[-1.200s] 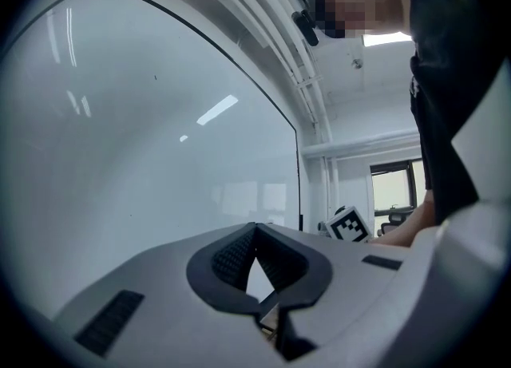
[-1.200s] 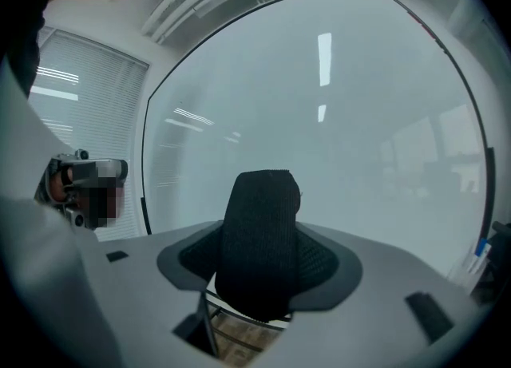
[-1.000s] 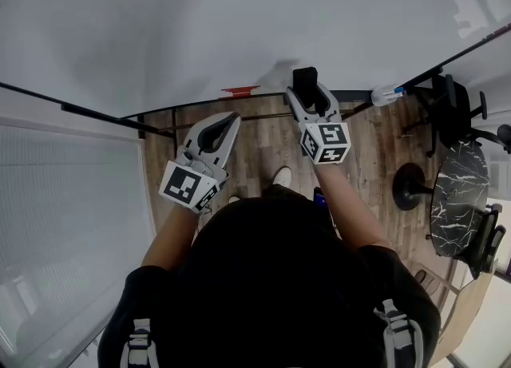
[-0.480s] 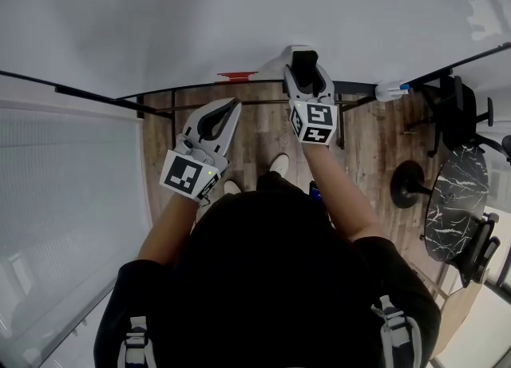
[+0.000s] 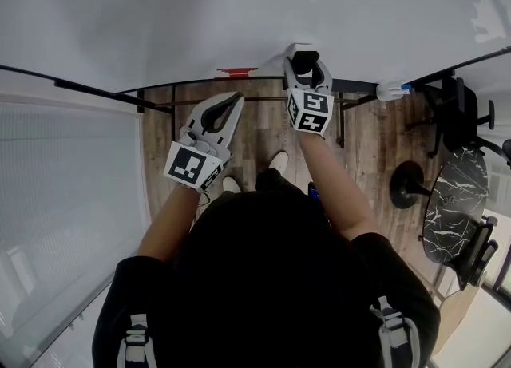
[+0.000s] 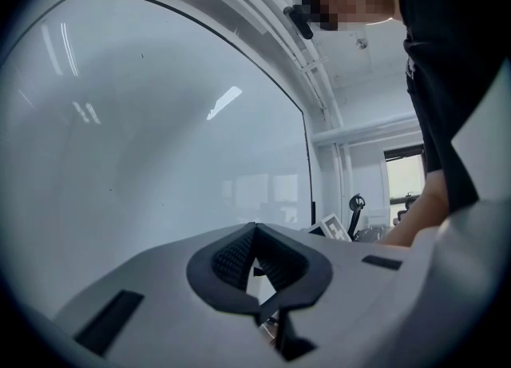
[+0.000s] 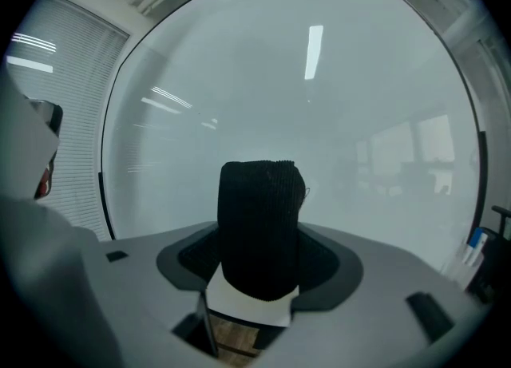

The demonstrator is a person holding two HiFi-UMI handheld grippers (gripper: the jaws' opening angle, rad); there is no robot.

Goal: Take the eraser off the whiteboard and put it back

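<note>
The whiteboard (image 5: pixel 239 15) fills the upper part of the head view and most of both gripper views (image 7: pixel 319 103) (image 6: pixel 144 135). My right gripper (image 5: pixel 304 69) is shut on the eraser (image 5: pixel 303 59), a white block with a black felt face (image 7: pixel 259 227). It holds the eraser upright close to the board's lower edge; whether the eraser touches the board I cannot tell. My left gripper (image 5: pixel 231 103) hangs a little left of it and further from the board. Its jaw tips (image 6: pixel 263 309) meet and hold nothing.
A small red object (image 5: pixel 238 73) lies on the ledge under the board, left of the eraser. A spray bottle (image 5: pixel 390 91) sits on the ledge at the right. Black chairs (image 5: pixel 455 111) and a round marble table (image 5: pixel 451 199) stand to the right, window blinds (image 5: pixel 64 175) to the left.
The right gripper has carried the eraser closer to the board's lower edge. The left gripper has moved slightly toward the board too, still shut and empty.
</note>
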